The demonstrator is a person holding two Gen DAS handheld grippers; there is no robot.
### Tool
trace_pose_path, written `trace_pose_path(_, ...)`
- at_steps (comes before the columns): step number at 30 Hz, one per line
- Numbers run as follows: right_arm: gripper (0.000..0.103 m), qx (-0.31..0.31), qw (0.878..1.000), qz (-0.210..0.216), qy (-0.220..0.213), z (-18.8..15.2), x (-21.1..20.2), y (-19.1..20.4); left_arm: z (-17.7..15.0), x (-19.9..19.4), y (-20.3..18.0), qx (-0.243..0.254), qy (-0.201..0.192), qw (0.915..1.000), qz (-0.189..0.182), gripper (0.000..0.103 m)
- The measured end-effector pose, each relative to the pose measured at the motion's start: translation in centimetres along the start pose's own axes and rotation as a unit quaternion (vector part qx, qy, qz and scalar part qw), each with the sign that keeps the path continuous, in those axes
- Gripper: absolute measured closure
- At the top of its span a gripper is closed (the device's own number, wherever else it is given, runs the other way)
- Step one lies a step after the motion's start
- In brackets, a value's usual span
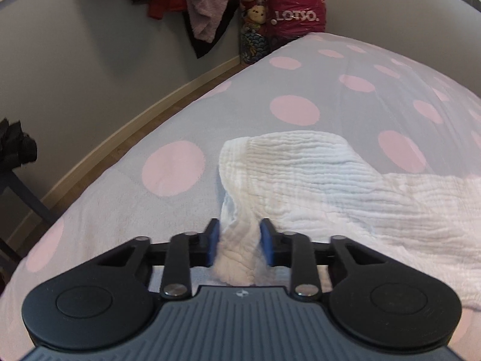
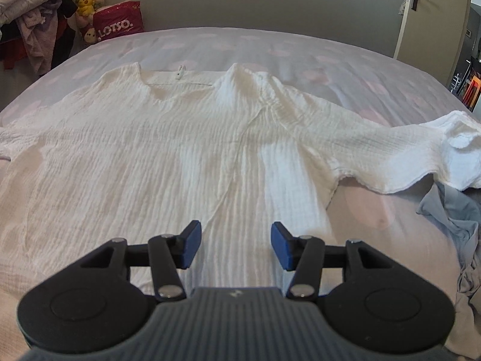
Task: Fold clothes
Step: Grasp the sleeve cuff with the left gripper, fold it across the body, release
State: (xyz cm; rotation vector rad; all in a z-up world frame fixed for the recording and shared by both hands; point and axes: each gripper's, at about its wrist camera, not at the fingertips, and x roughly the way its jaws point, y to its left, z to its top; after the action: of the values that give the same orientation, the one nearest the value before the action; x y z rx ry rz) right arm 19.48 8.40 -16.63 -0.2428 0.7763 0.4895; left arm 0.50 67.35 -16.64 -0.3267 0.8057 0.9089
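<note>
A white blouse (image 2: 168,156) of crinkled, ribbed gauze lies spread flat on the bed (image 2: 330,60), neckline at the far side, its sleeves reaching out left and right; the right sleeve ends in a gathered, ruffled cuff. The bed cover is soft, pale blue fleece printed with large pink dots. The left gripper (image 1: 239,240) has its blue-padded fingers (image 1: 212,242) drawn narrow on a bunched fold of the blouse's left sleeve (image 1: 300,174), the cloth squeezed between them and rising in a puckered ridge toward the far side. The right gripper (image 2: 236,245) holds its fingers (image 2: 190,248) at a middling gap just above the near part of the blouse body, gripping nothing. A rumpled grey-blue garment (image 2: 451,219) lies at the bed's near right. A shiny red bag (image 2: 118,22) and plush toys (image 2: 87,0) stand in the far left corner
</note>
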Motion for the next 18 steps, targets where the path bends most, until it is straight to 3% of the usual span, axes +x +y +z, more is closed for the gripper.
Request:
trace_pose_path(6,0.047,-0.006,1.000,-0.001,-0.012,-0.7,-0.4,-0.1,1.5,-3.1,-1.0,0.007,-0.035,0.9994,-0.003,0.094)
trace_pose_path(10,0.047,0.015,1.000,0.005,-0.014,-0.9,-0.4,-0.9,3.4,-7.2,-2.0,0.019,-0.075,0.9967,-0.023,0.095)
trace_pose_path(18,0.047,0.039,0.999,0.020,-0.025,-1.0,-1.5,-1.9,7.9,-16.3,-8.3,0.067,-0.157,0.9811,-0.091,0.095)
